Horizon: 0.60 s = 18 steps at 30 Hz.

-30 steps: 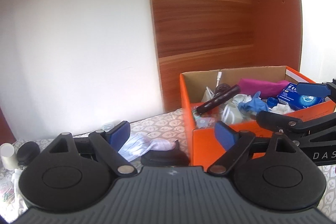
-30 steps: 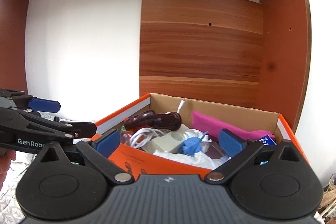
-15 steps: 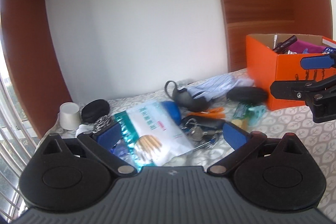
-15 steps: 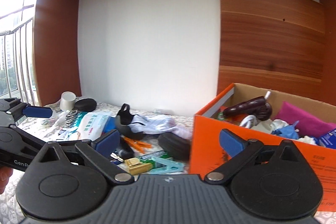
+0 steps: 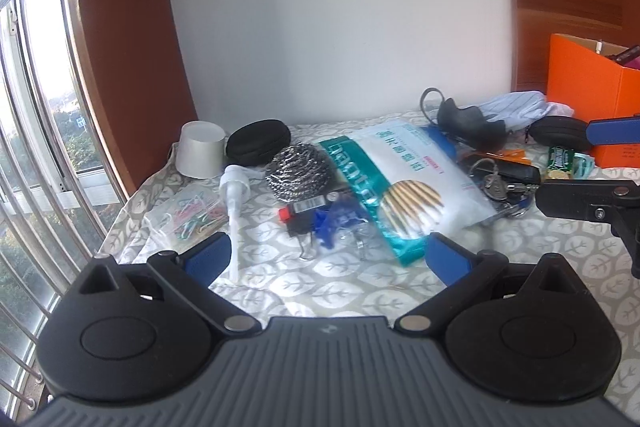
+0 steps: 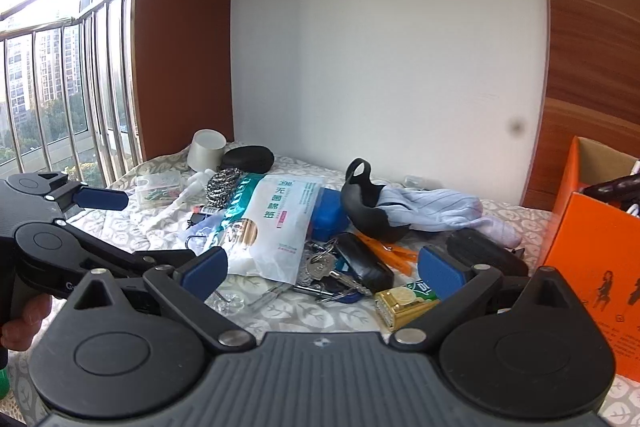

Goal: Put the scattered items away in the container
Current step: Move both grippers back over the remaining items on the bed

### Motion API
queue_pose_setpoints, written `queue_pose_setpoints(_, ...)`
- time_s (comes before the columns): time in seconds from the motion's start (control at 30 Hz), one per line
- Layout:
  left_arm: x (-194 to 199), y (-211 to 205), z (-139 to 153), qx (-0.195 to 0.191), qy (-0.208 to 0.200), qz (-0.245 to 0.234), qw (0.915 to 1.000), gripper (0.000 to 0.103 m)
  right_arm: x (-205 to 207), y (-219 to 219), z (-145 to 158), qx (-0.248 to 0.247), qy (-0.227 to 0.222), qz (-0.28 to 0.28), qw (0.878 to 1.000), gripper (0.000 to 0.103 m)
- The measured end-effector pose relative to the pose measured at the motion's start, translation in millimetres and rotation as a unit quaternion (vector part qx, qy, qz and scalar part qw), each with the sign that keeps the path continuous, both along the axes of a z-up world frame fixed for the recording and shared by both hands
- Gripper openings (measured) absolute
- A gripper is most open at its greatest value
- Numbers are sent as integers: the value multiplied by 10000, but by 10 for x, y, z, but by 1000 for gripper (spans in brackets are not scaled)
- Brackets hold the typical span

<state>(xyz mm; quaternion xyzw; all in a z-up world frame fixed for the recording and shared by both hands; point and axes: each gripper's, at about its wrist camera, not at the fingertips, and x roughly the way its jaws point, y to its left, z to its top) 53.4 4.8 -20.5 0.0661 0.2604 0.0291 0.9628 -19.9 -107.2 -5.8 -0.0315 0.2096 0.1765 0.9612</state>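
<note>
Hovering over the clutter, both tools empty. Left gripper (image 5: 327, 258): jaws spread wide, nothing between them, pointed at the loose pile in front, nearest a blurred small black item with a red end (image 5: 304, 213) and the bag of cotton swabs (image 5: 404, 179). Right gripper (image 6: 322, 271): jaws likewise spread, nothing held, aimed at the key bunch (image 6: 326, 273) and the gold-wrapped packet (image 6: 402, 303).

Step in hand, as judged: choosing the next item to pick; no grasp begun. Next move calls for lowering one tool onto a single graspable piece. The swab bag is flat and slippery-looking, so an edge pinch seems needed; keys would likely dangle and snag neighbours.

Scattered items lying on the leaf-print cloth (image 5: 360, 291): steel scourer (image 5: 300, 167), pump dispenser head (image 5: 234, 195), small clear box of coloured paper clips (image 5: 192, 213), upturned white cup (image 5: 200, 155), black oval case (image 5: 258, 147), dark rubbery strap piece (image 6: 366, 203) touching a pale striped cloth (image 6: 436, 211), orange clothes peg (image 6: 390, 253), second black case (image 6: 486, 257).

Container: orange cardboard box (image 6: 592, 259) at the right, well apart from the left tool's targets. Only its top edge shows inside: a dark cylindrical object (image 6: 612, 187) and something white; the rest is hidden.
</note>
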Motion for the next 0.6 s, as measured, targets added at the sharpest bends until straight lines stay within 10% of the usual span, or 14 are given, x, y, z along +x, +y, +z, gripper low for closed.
queue_pose_setpoints(0.6, 819, 142, 26, 259, -51, 231, 9994, 102, 366, 141, -97, -2, 198, 49, 9998, 103)
